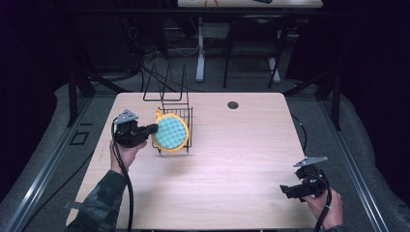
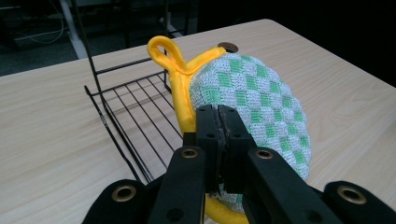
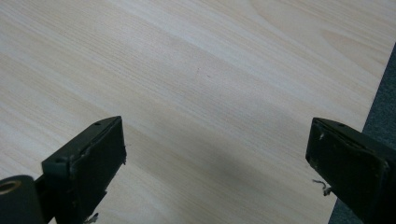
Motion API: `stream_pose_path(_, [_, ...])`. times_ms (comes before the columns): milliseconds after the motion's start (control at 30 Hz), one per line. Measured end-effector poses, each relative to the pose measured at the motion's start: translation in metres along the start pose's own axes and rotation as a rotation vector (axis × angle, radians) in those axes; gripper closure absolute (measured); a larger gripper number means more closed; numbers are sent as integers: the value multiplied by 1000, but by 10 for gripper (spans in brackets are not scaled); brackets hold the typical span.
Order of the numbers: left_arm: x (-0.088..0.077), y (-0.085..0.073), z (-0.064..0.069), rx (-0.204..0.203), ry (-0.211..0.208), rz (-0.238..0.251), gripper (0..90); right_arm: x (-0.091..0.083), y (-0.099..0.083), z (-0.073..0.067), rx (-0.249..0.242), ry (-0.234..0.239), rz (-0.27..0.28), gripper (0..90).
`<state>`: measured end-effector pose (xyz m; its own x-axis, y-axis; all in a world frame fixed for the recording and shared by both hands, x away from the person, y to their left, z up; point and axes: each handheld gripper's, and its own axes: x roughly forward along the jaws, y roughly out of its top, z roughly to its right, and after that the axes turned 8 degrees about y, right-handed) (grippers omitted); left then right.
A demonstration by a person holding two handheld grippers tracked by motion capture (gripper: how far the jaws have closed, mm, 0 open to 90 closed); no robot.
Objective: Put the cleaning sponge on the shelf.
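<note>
A round pot holder [image 1: 170, 132], green-and-white checked with a yellow rim and loop, is held upright at the front of a black wire rack [image 1: 173, 113]. My left gripper [image 1: 151, 129] is shut on the pot holder's yellow edge. In the left gripper view the pot holder [image 2: 254, 102] stands to the right of the rack's wire floor [image 2: 135, 116], with the jaws [image 2: 219, 126] pinched on its rim. My right gripper [image 1: 286, 189] rests low near the table's front right corner, open, with bare wood between its jaws [image 3: 217, 154].
The light wooden table [image 1: 232, 169] has a dark cable hole [image 1: 233, 105] at the back. Tall wire prongs of the rack [image 1: 164, 84] rise at the table's far edge. The table's right edge [image 3: 378, 98] lies close to my right gripper.
</note>
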<state>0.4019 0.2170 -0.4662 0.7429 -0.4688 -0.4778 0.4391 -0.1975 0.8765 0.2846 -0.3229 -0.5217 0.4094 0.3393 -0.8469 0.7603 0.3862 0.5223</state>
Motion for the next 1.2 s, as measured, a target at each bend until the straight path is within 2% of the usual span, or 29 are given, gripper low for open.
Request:
stream_pose_path(267, [8, -1, -10, -18, 17, -2, 887, 1, 1, 1, 1, 1, -5, 42])
stream_pose_path(600, [17, 0, -13, -17, 28, -6, 887, 0, 1, 0, 1, -2, 0, 42])
stream_pose_path(967, [29, 1, -19, -38, 38, -4, 887, 0, 2, 0, -1, -1, -1, 42])
stream_pose_path(1100, [35, 2, -21, -31, 37, -18, 887, 1, 2, 0, -4, 0, 4, 43])
stream_pose_path(1200, [40, 2, -21, -43, 38, -20, 887, 1, 2, 0, -4, -1, 3, 42])
